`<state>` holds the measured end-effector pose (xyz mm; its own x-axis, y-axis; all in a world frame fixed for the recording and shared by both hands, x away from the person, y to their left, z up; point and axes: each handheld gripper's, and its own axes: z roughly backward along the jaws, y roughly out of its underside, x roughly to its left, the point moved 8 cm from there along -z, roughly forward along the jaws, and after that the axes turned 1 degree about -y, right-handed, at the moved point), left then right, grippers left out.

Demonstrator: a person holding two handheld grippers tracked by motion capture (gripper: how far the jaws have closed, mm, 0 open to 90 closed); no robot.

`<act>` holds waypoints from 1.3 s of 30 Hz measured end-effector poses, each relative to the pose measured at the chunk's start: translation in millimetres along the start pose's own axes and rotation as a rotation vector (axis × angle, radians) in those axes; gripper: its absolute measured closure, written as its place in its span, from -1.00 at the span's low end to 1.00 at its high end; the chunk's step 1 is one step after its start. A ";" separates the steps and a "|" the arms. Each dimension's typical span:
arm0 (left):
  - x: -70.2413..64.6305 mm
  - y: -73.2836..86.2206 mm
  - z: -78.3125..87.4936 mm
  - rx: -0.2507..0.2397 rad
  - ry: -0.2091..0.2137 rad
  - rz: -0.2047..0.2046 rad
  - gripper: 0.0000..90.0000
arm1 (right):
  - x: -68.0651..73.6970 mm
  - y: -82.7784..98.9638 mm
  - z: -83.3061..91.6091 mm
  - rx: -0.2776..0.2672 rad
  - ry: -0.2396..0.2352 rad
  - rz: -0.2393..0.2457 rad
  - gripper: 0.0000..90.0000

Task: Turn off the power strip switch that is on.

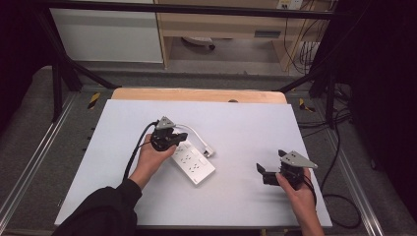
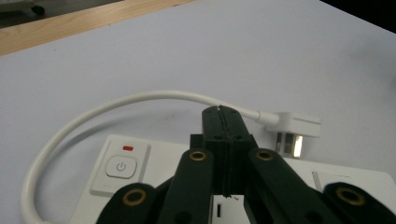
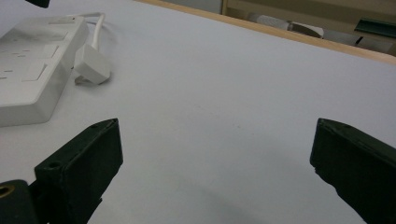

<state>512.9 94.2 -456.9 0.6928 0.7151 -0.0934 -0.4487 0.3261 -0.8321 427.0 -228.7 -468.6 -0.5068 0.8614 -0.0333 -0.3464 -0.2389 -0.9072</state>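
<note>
The left tool [image 2: 226,140] hovers with its jaws pressed together, empty, right above the white power strip [image 1: 193,163] lying on the counter [image 1: 246,128]. The plug [image 2: 299,128] rests just beyond its tips. The right tool [image 3: 215,154], well apart from the strip, stands with jaws spread wide.

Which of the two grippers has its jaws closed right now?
The left gripper, held over the white power strip, has its jaws pressed flat together with nothing between them. The right gripper, off to the side over the bare table, stands wide open.

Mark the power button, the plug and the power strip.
power button [image 2: 121,166], left gripper view, its centre.
plug [image 2: 299,126], left gripper view, its white body.
power strip [image 1: 194,164], high view, its top face.
</note>
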 end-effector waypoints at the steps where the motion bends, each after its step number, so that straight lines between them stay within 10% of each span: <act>1: -0.5 0.5 -0.7 0.003 0.000 -0.001 1.00 | 0.0 0.0 0.0 0.000 0.000 0.000 -0.94; 39: -3.2 16.4 -15.3 0.068 0.013 -0.017 1.00 | -0.1 0.0 0.4 0.001 -0.002 0.002 -0.94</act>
<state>511.9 87.8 -478.7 0.7075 0.7013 -0.0872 -0.4739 0.3793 -0.7947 426.7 -228.9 -468.4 -0.5095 0.8598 -0.0343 -0.3457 -0.2410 -0.9069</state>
